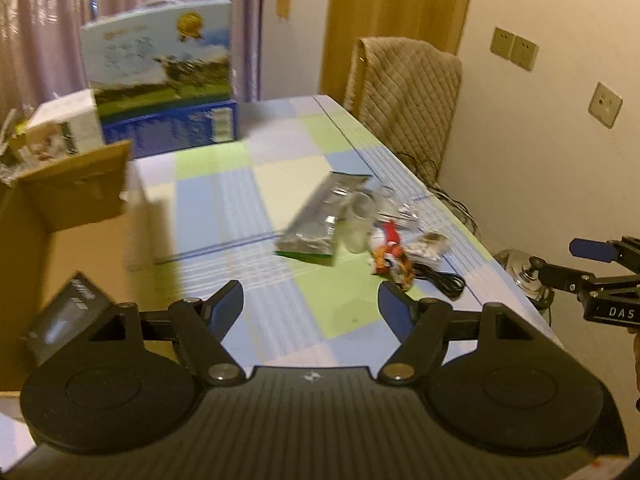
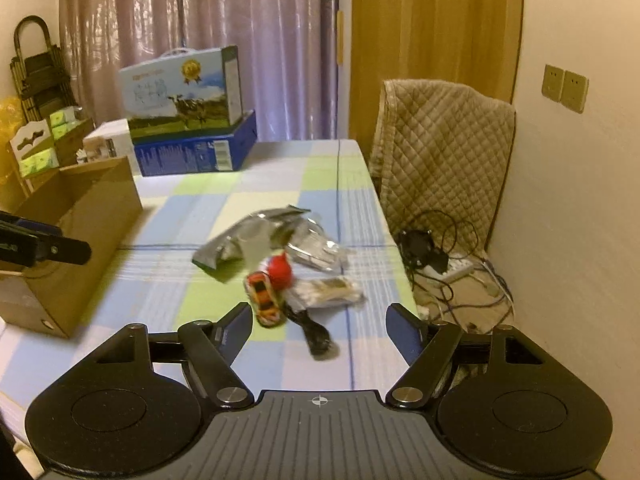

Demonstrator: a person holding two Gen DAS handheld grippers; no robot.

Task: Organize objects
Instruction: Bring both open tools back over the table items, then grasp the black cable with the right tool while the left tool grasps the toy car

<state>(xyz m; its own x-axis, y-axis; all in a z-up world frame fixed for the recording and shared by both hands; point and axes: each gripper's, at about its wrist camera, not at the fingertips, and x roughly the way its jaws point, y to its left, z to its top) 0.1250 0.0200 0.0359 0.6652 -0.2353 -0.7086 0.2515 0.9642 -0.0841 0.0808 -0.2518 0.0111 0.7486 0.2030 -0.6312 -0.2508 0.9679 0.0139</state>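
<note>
Table under a checked cloth, blue, green and pale squares. Near its right edge a loose cluster: silver foil packet, clear plastic cup, red-capped toy figure, orange toy car, small clear bag, black cable. Open cardboard box at left. At the far end, milk carton stacked on blue box, white box beside them.

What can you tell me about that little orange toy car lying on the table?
The toy car is small, orange with black and white markings, and looks like glossy plastic or metal. It lies tilted on the checked tablecloth at the near edge of a small heap, against a red-and-white item and beside a black cable. In the left view it shows as well. It is blurred, so finer detail is unclear. Neither tool touches it.
</note>
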